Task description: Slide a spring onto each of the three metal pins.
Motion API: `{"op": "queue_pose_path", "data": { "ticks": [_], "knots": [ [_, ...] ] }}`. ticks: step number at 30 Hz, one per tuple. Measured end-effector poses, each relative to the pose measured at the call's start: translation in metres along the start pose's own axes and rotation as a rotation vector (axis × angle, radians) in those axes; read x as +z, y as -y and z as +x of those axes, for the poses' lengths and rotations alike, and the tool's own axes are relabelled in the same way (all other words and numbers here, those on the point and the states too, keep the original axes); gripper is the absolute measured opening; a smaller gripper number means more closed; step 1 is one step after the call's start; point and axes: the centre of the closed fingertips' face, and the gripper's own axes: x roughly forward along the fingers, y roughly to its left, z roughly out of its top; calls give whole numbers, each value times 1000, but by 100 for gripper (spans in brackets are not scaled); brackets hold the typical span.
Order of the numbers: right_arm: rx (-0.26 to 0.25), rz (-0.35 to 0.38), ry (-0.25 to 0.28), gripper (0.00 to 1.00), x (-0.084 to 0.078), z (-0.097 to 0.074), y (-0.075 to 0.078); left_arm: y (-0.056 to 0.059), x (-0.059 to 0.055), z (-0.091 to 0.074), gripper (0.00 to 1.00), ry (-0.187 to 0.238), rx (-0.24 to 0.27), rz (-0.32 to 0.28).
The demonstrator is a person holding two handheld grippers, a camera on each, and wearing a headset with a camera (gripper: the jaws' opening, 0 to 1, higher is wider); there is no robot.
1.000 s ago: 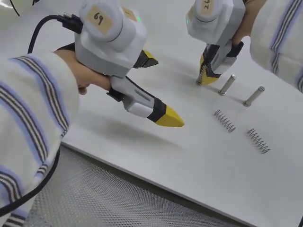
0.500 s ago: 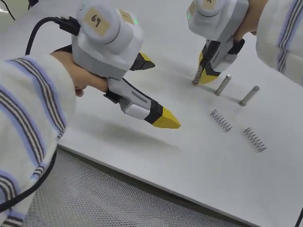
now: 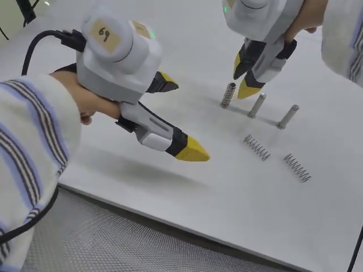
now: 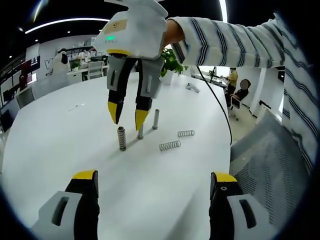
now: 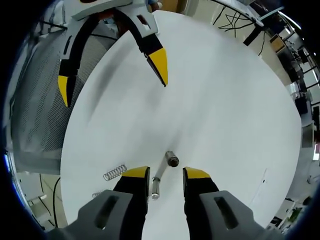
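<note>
Three metal pins stand in a row on the white table (image 3: 170, 187). The left pin wears a spring (image 3: 228, 94) (image 4: 121, 138) (image 5: 172, 160). The middle pin (image 3: 256, 105) (image 4: 140, 132) (image 5: 156, 187) and the right pin (image 3: 287, 116) (image 4: 156, 119) are bare. Two loose springs (image 3: 256, 147) (image 3: 296, 168) (image 4: 170, 145) (image 4: 186, 133) lie flat in front of them. My right gripper (image 3: 243, 78) (image 4: 128, 114) (image 5: 165, 173) hangs open just above the sprung pin, holding nothing. My left gripper (image 3: 178, 118) (image 4: 153, 176) (image 5: 111, 77) hovers open well to the left, also holding nothing.
The table's near edge (image 3: 142, 212) runs diagonally, with grey mesh (image 3: 113, 243) below it. A black cable (image 3: 39, 42) trails from the left gripper. Bare tabletop lies between the left gripper and the pins.
The right gripper was shut on the spring over the left pin. It has since opened and risen, leaving the spring on that pin. The left gripper has held its pose.
</note>
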Motion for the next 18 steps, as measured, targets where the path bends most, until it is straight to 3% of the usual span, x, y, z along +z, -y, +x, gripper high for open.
{"op": "queue_pose_path", "data": {
  "ticks": [6, 13, 18],
  "knots": [
    [-21, 18, 26, 26, -4, -11, 0, 0, 3, -2, 89, 17, 0, -12],
    [-43, 65, 70, 28, -11, -33, -19, -2, 8, -4, 88, 42, 3, -24],
    [-58, 104, 102, 28, -17, -34, -27, -3, 8, -5, 88, 39, 0, -21]
  ]
}}
